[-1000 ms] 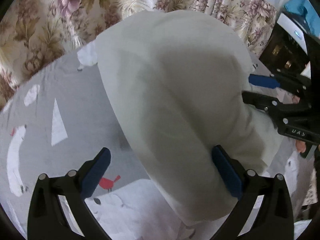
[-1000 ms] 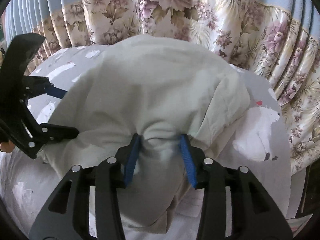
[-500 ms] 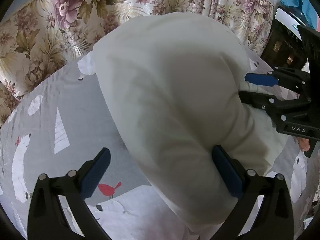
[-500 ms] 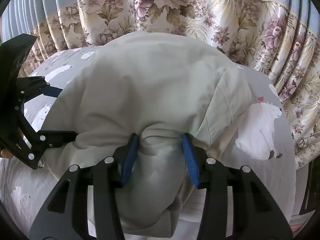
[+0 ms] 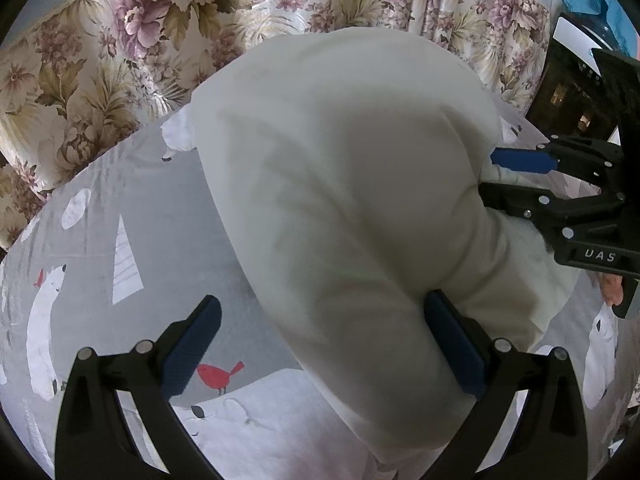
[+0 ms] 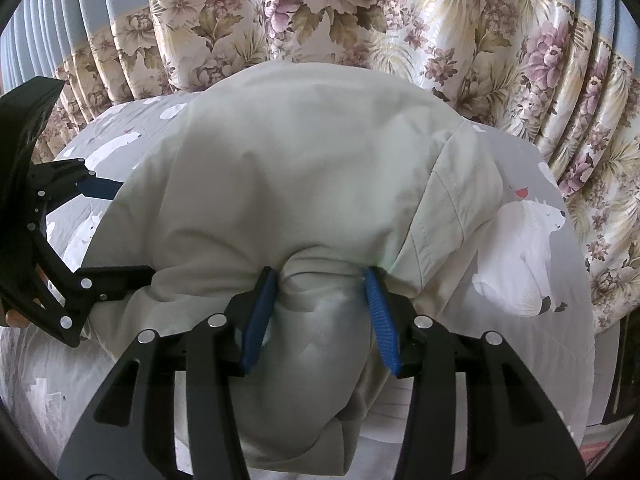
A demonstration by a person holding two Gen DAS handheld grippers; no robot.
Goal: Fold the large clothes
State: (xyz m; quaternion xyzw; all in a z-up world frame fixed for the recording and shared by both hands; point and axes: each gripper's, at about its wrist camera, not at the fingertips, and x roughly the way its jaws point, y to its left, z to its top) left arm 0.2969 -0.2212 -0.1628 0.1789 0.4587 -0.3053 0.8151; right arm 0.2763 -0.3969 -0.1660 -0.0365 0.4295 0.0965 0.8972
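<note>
Garment: a large pale cream garment point(image 5: 344, 208) lies bunched in a rounded heap on the bedsheet, filling the centre of both wrist views; a stitched seam runs down its right part in the right wrist view point(image 6: 320, 184).
Surface: grey bedsheet point(image 5: 100, 200) printed with white polar bears and a red bird point(image 5: 218, 374), which shows low in the left wrist frame, just right of the left blue pad.
Right gripper point(image 6: 320, 316): clamped on a gathered fold of the garment at lower centre of its own view; both blue pads point(image 6: 378, 316) press into the cloth, which bulges between and below them. In the left wrist view it point(image 5: 486, 176) enters from the right edge, its fingers reaching into the heap's side.
Left gripper point(image 5: 320, 352): jaws wide apart at the bottom of its frame; the right pad point(image 5: 454, 344) touches the garment's lower flank, the left pad point(image 5: 192, 350) stands clear over bare sheet. Nothing is clamped. In the right wrist view it point(image 6: 116, 232) appears at the left edge.
Background: floral curtain point(image 6: 360, 28) across the top of both frames; a dark object point(image 5: 572, 92) at the upper right of the left wrist view, identity unclear.
</note>
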